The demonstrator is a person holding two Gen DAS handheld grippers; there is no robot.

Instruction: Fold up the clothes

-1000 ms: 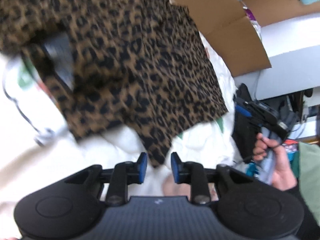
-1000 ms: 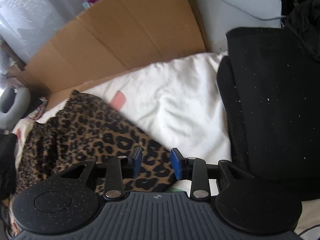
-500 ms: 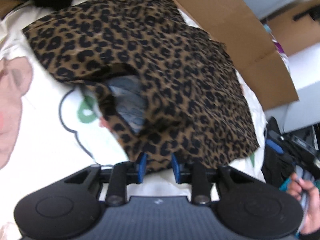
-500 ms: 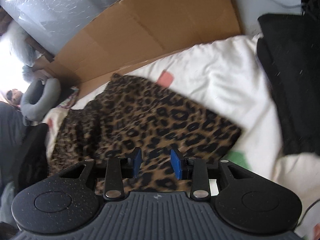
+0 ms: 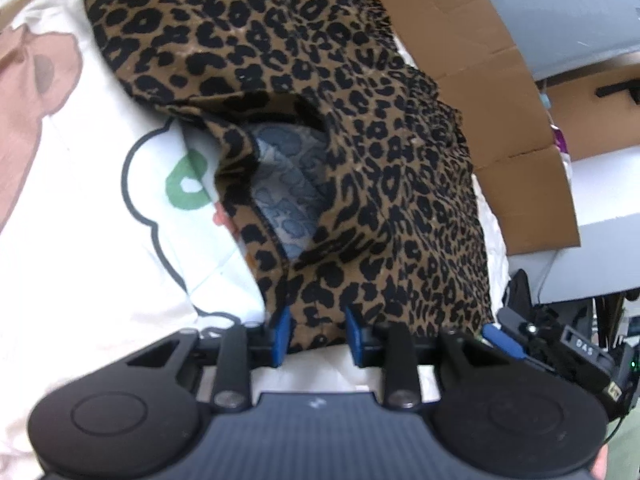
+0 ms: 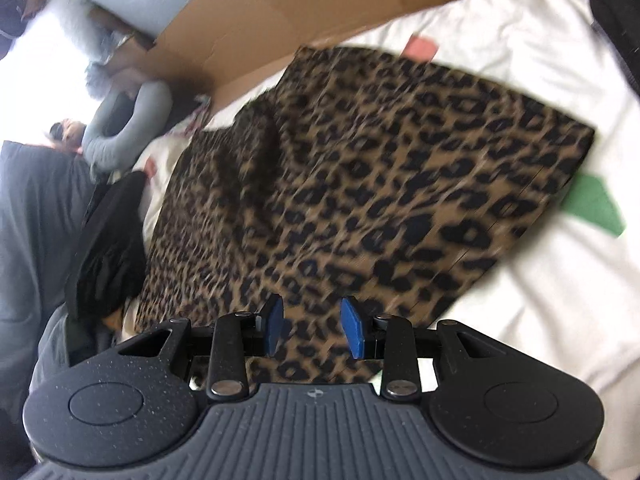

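We are closing our left gripper around the leopard-print garment; our right gripper is hovering apart over it.

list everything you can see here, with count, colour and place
leopard-print garment: 1, brown and black, pale bluish inside showing, spread on the bedding
bedding: 1, white with pink and green cartoon print, under the garment
cardboard sheet: 1, brown, along the bedding's far edge
black fabric: 1, black, beside the garment
left claw: 1, black with blue pads, closing around the garment's near edge
right claw: 1, black with blue pads, jaws apart over the garment
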